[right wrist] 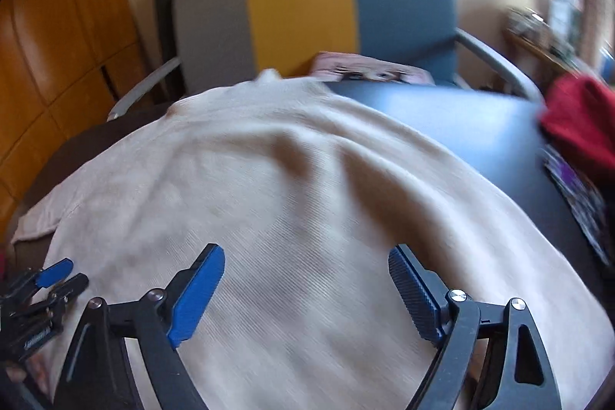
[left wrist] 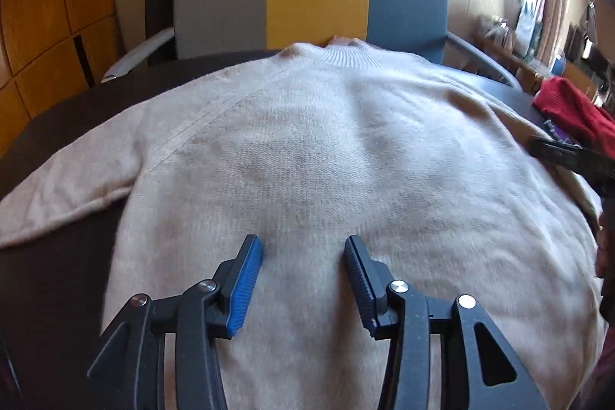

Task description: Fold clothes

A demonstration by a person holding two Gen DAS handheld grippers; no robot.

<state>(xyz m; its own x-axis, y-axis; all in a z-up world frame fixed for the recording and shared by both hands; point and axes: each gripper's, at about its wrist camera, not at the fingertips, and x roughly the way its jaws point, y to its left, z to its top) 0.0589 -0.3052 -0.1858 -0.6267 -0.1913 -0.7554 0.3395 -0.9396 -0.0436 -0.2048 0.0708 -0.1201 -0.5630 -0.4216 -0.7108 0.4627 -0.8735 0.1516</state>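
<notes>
In the left wrist view, the cream knitted sweater [left wrist: 326,148] lies flat on the dark desk [left wrist: 69,264], its long axis running straight ahead from hem to collar at the far edge; the left claw [left wrist: 303,248] hovers released over the hem. In the right wrist view, the right claw [right wrist: 305,260], spread wide and empty, hangs above the sweater's right half, nearer the folded right side.

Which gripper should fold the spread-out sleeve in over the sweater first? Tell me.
Left. The sleeve lies stretched out on the left gripper side of the sweater. The right gripper is open over the sweater's opposite half, farther from it.
</notes>
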